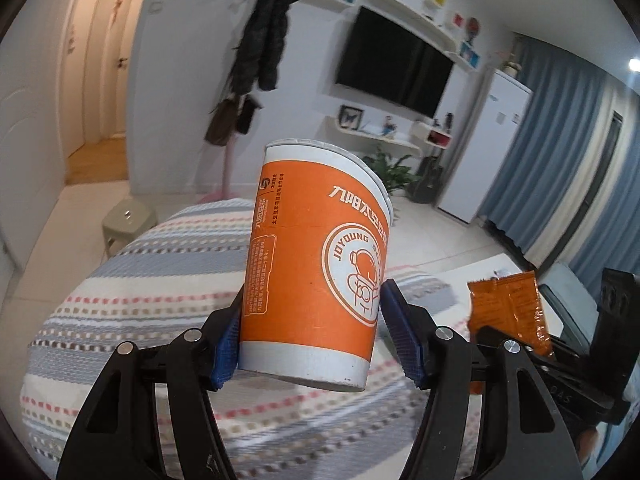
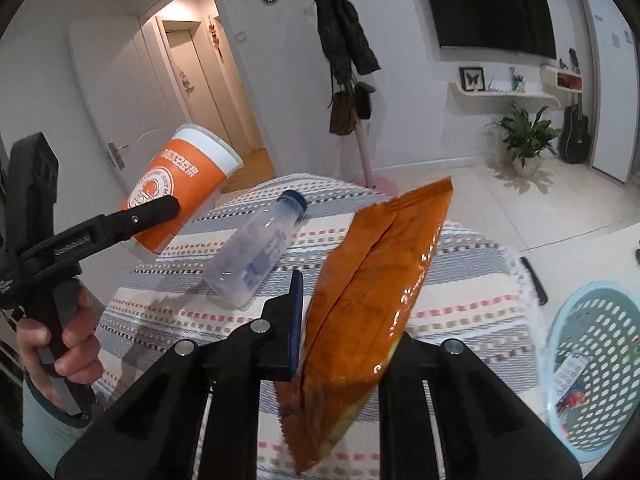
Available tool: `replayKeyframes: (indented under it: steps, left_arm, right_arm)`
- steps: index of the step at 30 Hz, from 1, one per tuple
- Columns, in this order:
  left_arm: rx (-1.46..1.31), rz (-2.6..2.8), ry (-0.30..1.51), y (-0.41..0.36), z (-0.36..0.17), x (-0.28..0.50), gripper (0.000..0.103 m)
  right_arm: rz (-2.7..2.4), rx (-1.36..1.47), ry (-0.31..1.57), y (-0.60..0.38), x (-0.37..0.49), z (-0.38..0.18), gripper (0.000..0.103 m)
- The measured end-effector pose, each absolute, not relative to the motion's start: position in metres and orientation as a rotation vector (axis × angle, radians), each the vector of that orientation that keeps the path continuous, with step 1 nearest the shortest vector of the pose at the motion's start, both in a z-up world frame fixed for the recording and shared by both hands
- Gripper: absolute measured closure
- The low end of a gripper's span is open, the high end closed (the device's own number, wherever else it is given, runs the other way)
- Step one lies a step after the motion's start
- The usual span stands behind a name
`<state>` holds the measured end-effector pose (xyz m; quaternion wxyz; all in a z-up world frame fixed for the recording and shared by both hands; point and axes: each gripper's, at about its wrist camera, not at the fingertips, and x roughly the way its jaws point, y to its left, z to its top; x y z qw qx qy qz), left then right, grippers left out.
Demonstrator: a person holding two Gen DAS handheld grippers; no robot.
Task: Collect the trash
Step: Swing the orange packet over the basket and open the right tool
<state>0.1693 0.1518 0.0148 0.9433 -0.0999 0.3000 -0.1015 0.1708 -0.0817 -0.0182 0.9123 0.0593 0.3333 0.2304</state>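
My left gripper (image 1: 316, 340) is shut on an orange and white paper cup (image 1: 316, 256), held tilted above the striped tablecloth (image 1: 140, 280). The cup also shows in the right wrist view (image 2: 180, 184), at the left. My right gripper (image 2: 344, 320) is shut on an orange snack wrapper (image 2: 372, 288), held above the table; the wrapper also shows in the left wrist view (image 1: 508, 312). A clear plastic bottle (image 2: 256, 252) with a blue cap lies on its side on the tablecloth between the two grippers.
A light blue perforated basket (image 2: 596, 364) with some scraps inside stands on the floor to the right of the table. A small green stool (image 1: 128, 220) stands beyond the table. A coat rack (image 2: 348, 80), a potted plant (image 2: 524, 140) and a fridge (image 1: 488, 144) stand along the walls.
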Motion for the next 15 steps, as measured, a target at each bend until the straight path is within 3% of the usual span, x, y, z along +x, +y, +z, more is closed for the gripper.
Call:
replayKeyframes:
  steps: [15]
  left_arm:
    - [-0.141,-0.362,0.633,0.042,0.015,0.170,0.041]
  right_arm:
    - [0.316,0.127,0.591,-0.179,0.142,-0.001,0.099]
